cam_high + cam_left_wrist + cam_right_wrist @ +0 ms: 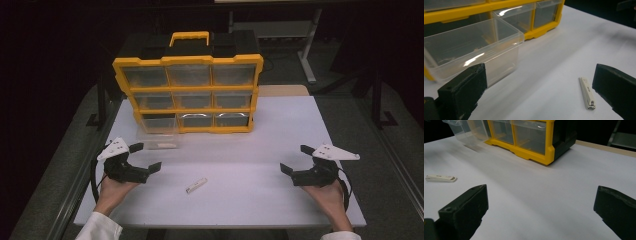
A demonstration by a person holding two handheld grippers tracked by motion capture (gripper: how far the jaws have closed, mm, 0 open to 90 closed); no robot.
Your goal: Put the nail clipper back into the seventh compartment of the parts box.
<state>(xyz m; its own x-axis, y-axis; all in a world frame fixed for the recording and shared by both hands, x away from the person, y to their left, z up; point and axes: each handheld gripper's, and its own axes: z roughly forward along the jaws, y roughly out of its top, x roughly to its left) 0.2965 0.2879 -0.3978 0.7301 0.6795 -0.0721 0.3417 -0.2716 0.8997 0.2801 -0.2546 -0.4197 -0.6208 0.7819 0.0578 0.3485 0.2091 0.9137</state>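
nail clipper (196, 185) flat between 2 spread tongs

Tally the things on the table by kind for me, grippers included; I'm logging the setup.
Yellow organiser cabinet: 1
Clear drawer pulled out onto the table: 1
White nail clipper: 1
Handheld grippers, left gripper and right gripper, both with jaws open: 2
Total: 5
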